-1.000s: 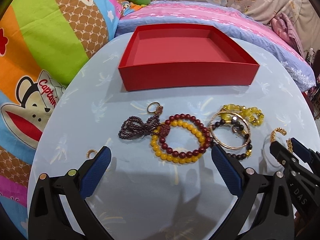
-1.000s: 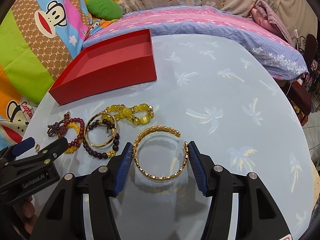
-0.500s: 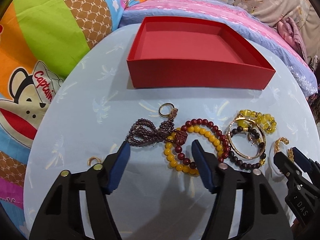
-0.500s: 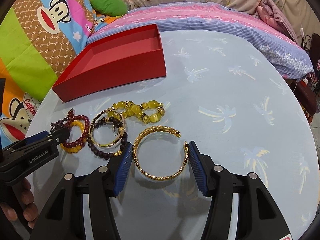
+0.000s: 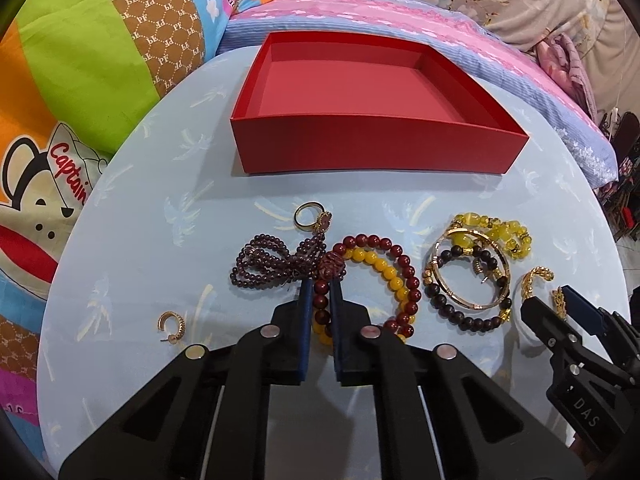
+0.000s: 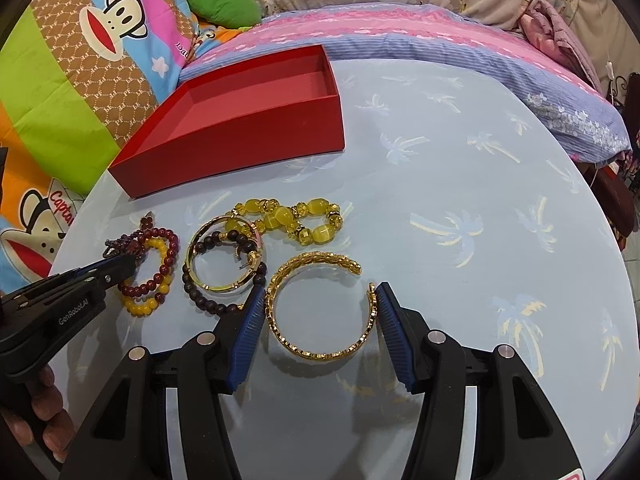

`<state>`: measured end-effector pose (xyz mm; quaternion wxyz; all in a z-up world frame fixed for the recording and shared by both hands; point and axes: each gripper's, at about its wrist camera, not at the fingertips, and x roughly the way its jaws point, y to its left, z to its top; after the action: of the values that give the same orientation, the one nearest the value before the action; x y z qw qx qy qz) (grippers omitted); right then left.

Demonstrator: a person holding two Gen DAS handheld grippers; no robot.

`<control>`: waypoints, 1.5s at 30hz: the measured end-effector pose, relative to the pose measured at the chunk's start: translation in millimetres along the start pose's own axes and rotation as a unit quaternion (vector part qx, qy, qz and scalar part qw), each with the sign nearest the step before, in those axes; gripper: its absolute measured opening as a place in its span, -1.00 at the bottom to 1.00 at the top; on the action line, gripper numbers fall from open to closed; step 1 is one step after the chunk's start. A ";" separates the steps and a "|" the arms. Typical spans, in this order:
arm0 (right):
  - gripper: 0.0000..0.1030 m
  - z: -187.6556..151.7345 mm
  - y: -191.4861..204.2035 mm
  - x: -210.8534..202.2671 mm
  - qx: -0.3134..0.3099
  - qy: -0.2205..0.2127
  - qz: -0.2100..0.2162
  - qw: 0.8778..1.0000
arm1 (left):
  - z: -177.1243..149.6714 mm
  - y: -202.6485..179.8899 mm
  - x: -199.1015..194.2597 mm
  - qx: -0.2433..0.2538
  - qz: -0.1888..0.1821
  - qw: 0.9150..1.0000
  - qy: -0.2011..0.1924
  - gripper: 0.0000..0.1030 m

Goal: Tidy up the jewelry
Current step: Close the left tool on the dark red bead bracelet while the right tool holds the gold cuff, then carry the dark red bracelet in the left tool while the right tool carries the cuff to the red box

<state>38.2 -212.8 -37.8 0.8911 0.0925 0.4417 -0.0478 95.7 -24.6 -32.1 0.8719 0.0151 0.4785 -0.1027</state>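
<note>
My left gripper point(image 5: 320, 294) is shut on the near-left stretch of the dark red bead bracelet point(image 5: 400, 264), with the yellow bead bracelet point(image 5: 384, 270) lying inside that loop and partly between the pads. Both still rest on the light blue table point(image 6: 460, 160). My right gripper point(image 6: 320, 292) holds the open gold cuff bangle point(image 6: 320, 354) across its width, a blue pad against each side. The red open box point(image 5: 376, 152) stands behind the jewelry. From the right wrist view the left gripper point(image 6: 124, 268) shows at the left, on the bracelets.
Also on the table are a purple bead strand point(image 5: 264, 264), a gold ring point(image 5: 310, 216), a small gold hoop earring point(image 5: 172, 326), a chunky yellow bracelet point(image 6: 288, 220) and a gold bangle over dark beads point(image 6: 224, 260). Cushions and bedding ring the table.
My left gripper went from wide open to shut, sliding right until its pads pinched the red bead bracelet. The right gripper kept its grip on the gold cuff.
</note>
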 end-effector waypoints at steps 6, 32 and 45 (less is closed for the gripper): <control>0.05 0.4 3.0 -6.6 -0.002 -0.007 0.002 1.000 | 1.7 4.7 -12.4 -0.008 -0.014 1.000 -0.010 -0.85; 0.05 1.8 14.1 -30.7 -0.015 -0.030 0.014 0.999 | -2.7 14.5 -61.4 -0.007 -0.056 0.998 -0.032 -0.85; 0.06 61.1 24.9 -32.8 -0.031 -0.046 0.049 0.997 | 47.0 -2.7 -82.4 0.010 -0.095 0.993 -0.072 -0.85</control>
<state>70.1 -200.9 27.6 0.9143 0.0844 0.3962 0.0057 91.3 -19.5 62.6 0.8903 -0.0296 0.4123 -0.1910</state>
